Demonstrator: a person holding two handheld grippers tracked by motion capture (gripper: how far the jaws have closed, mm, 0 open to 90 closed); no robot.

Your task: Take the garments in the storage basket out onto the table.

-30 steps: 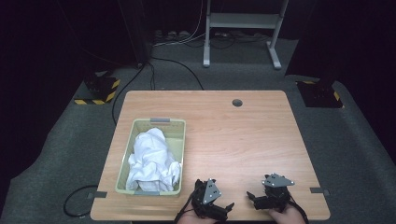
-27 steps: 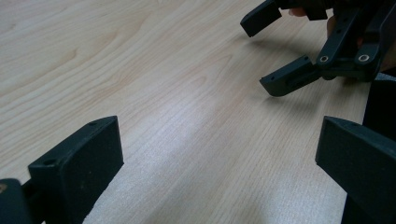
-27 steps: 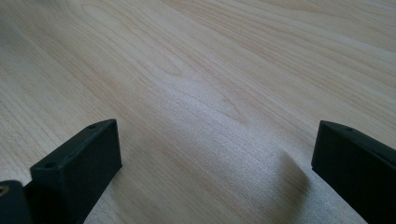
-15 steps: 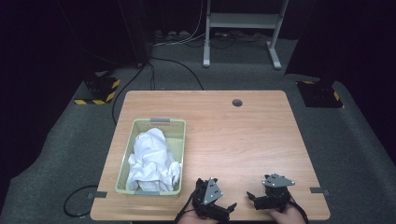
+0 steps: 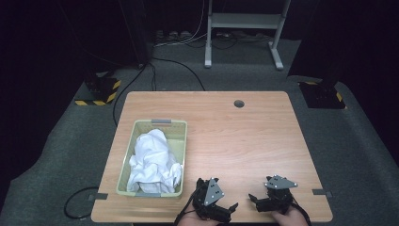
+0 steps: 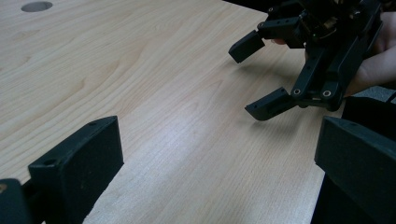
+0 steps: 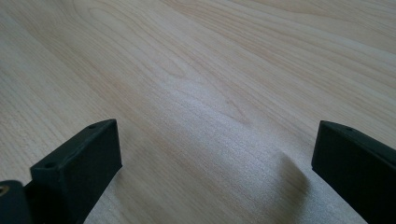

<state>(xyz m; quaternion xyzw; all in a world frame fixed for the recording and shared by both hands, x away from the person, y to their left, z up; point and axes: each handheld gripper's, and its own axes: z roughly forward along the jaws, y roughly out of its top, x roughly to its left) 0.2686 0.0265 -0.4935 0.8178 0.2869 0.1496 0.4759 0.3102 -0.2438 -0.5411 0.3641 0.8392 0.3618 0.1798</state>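
A pale green basket (image 5: 178,141) holding crumpled white cloth (image 5: 153,160) stands on the front left of the wooden table (image 5: 244,136). At the table's front edge a hand holds my left gripper (image 5: 227,211), open, jaws pointing right and empty. Just to its right sits my right gripper (image 5: 255,201), open, jaws pointing left toward it. In the left gripper view my own jaws (image 6: 219,140) stand wide over bare wood, with the right gripper (image 6: 254,77) open ahead at upper right. The right gripper view has its jaws (image 7: 215,144) spread above bare wood.
A round cable hole (image 5: 239,103) lies near the table's far edge. Grey carpet surrounds the table, with cables (image 5: 179,66) and a white stand (image 5: 244,23) behind it. Yellow-black marked bases (image 5: 101,92) sit on the floor at both far corners.
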